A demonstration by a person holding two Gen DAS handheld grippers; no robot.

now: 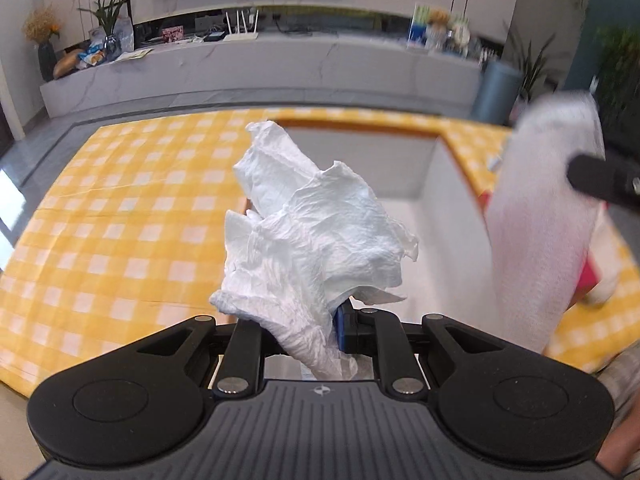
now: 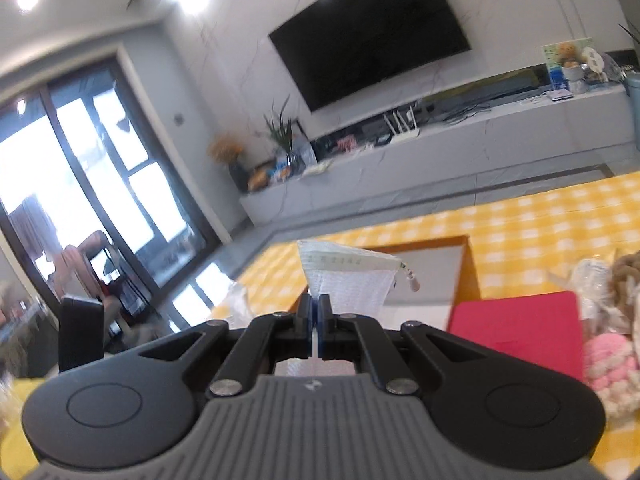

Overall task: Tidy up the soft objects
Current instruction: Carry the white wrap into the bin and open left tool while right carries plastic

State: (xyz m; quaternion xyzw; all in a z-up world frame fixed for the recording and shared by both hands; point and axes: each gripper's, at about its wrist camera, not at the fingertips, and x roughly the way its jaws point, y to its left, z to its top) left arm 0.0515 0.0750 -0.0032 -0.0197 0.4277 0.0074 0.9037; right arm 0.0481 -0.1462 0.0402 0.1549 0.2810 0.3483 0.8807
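Left gripper (image 1: pixel 316 320) jaws pinched on a crumpled white tissue (image 1: pixel 308 236), which bunches up and hides the near-left part of the open box (image 1: pixel 436 168) on the yellow checked tablecloth (image 1: pixel 120 216). The tissue hangs above the box's near edge. Right gripper (image 2: pixel 316 312) jaws closed tight on a white mesh pouch (image 2: pixel 348 280) with a printed top band and a small dangling tag; from the left wrist view the pouch (image 1: pixel 540 216) shows blurred, just right of the box, covering its right wall. Right of the box: a red flat item (image 2: pixel 520 332), then a pink-and-cream knitted toy (image 2: pixel 612 372) and a clear-wrapped bundle (image 2: pixel 592 280). Beyond the box: grey TV bench (image 1: pixel 280 68).
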